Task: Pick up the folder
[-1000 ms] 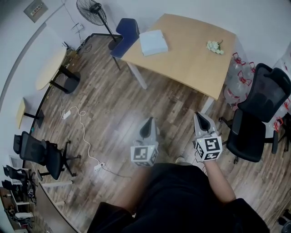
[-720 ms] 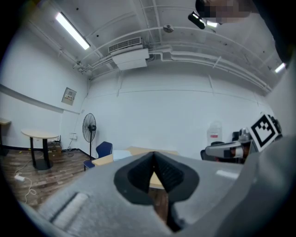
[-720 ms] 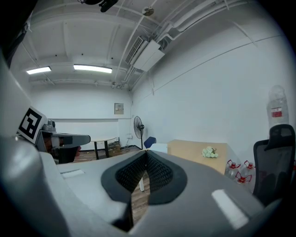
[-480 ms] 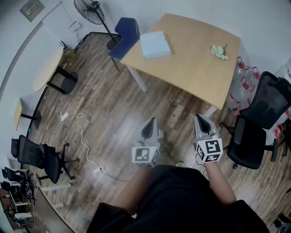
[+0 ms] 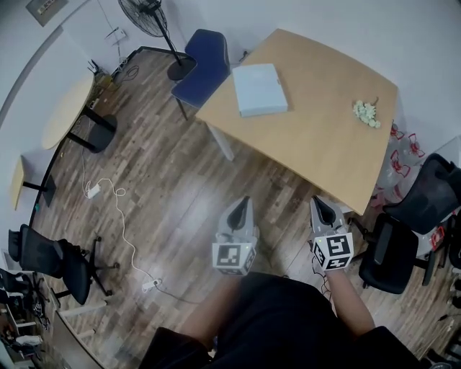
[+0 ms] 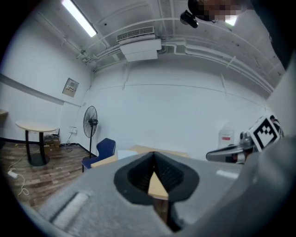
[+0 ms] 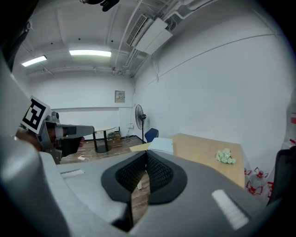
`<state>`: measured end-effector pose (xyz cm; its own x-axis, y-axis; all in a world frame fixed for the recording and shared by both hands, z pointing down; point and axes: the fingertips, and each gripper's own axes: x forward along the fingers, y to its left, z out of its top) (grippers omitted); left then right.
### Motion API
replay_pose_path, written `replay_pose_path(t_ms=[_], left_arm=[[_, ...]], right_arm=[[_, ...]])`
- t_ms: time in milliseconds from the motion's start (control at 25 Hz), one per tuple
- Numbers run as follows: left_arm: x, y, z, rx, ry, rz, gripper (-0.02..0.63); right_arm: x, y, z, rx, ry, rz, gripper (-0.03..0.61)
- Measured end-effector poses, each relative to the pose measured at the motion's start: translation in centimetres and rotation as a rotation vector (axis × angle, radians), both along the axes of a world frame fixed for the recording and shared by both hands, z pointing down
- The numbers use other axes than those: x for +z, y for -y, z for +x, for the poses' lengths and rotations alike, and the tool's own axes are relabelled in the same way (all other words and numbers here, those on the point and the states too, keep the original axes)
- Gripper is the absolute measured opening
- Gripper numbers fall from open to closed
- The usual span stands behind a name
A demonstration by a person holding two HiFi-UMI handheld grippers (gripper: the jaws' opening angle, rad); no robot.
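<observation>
Folder (image 5: 259,89) on bench (image 5: 317,144), left end; flowers (image 5: 366,113) at right end; chair (image 5: 202,68) beside left end; fan (image 5: 148,14) behind chair.

On the wooden table (image 5: 317,140), a flower bunch (image 5: 366,112); blue chair (image 5: 202,68), standing fan (image 5: 146,12) nearby.

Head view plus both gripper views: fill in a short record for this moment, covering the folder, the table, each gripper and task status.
folder: pale blue, lying flat on the wooden table, near the corner by the blue chair
also on table: small bunch of flowers, apart from the folder
left gripper: jaws together, nothing between them, over the floor short of the table
right gripper: jaws together, nothing between them, short of the table
status: folder not yet touched
</observation>
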<state>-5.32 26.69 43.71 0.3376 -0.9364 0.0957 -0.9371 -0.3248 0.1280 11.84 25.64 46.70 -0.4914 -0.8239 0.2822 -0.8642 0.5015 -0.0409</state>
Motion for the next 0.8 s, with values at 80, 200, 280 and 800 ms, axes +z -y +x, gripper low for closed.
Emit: replay_pose_path(t_ms=[80,200,280,800], left_arm=[[-0.4,3.3,-2.2,0.002,-0.005,-0.004,0.003],[-0.8,7.7,-5.4,0.007,-0.007,-0.008,0.003],[-1.0,10.7,-7.3,0.017,-0.012,-0.005,0.003],[0.1,22.3,-15.5,0.072,-0.031,-0.019,0.003]], right_arm=[[-0.6,3.6,-1.9,0.005,-0.007,-0.004,0.0],[-1.5,8.1,-4.8,0.005,-0.025,0.0,0.0],[-1.9,11.0,-6.6,0.011,-0.038,0.001,0.0],[-2.1,23.4,-15.2,0.028,-0.091,-0.015,0.0]])
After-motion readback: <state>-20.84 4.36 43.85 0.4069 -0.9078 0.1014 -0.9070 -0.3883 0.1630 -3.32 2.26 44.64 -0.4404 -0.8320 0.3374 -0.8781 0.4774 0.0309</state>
